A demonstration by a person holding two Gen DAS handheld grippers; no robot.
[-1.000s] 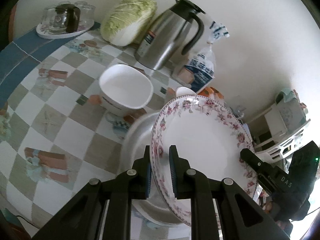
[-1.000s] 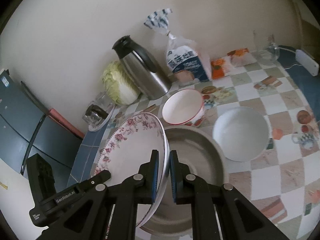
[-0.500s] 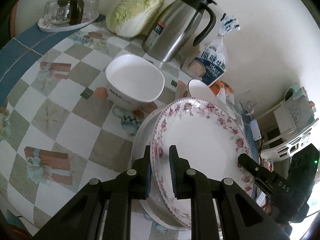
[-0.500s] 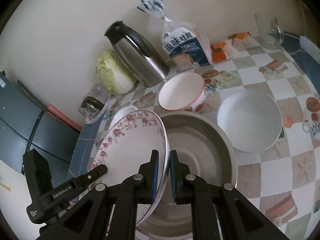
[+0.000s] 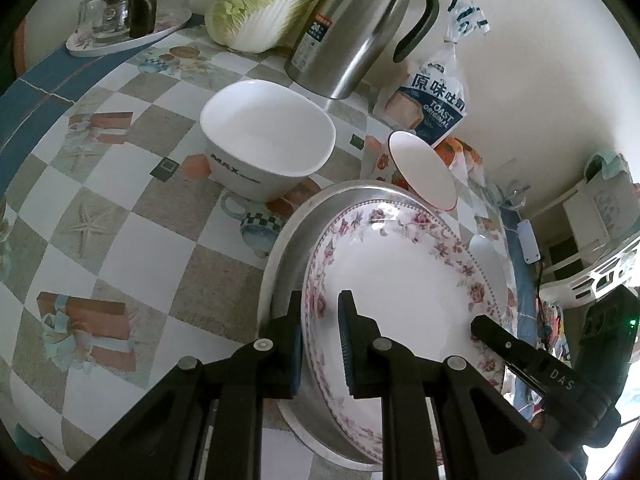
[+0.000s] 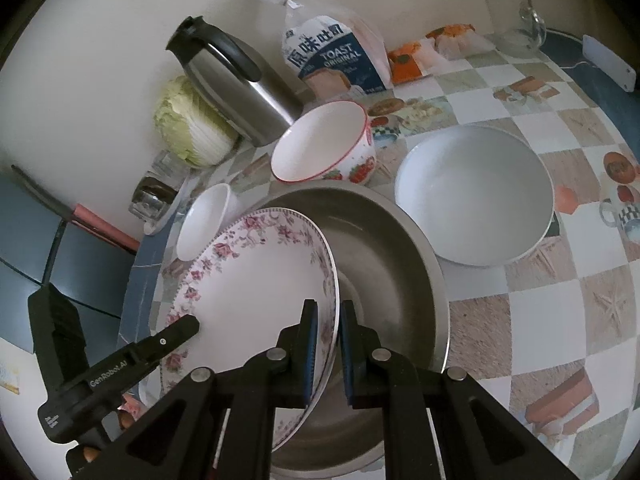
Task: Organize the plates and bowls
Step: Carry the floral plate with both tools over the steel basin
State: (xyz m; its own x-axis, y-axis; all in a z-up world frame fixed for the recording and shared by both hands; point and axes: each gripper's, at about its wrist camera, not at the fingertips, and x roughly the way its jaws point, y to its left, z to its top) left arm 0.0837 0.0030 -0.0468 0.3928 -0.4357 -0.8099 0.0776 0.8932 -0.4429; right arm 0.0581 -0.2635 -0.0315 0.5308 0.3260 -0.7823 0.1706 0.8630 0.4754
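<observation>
A white plate with a pink floral rim point(image 5: 400, 280) point(image 6: 248, 280) is held tilted over a large steel basin point(image 5: 296, 240) point(image 6: 384, 264). My left gripper point(image 5: 320, 312) is shut on one edge of the plate and my right gripper point(image 6: 328, 320) is shut on the opposite edge. A squarish white bowl point(image 5: 268, 148) point(image 6: 204, 220), a strawberry-pattern bowl with a red rim point(image 5: 420, 168) point(image 6: 324, 144) and a wide white bowl point(image 6: 476, 196) stand around the basin.
A steel thermos jug point(image 5: 360, 28) point(image 6: 232, 88), a cabbage point(image 5: 268, 0) point(image 6: 188, 120), a toast bag point(image 5: 436, 88) point(image 6: 332, 56) and a tray of glasses point(image 5: 124, 16) stand along the wall. A glass jug point(image 6: 516, 20) is at the far right.
Both grippers have lowered the plate toward the basin and moved closer to the table; the plate now lies lower inside the basin's rim.
</observation>
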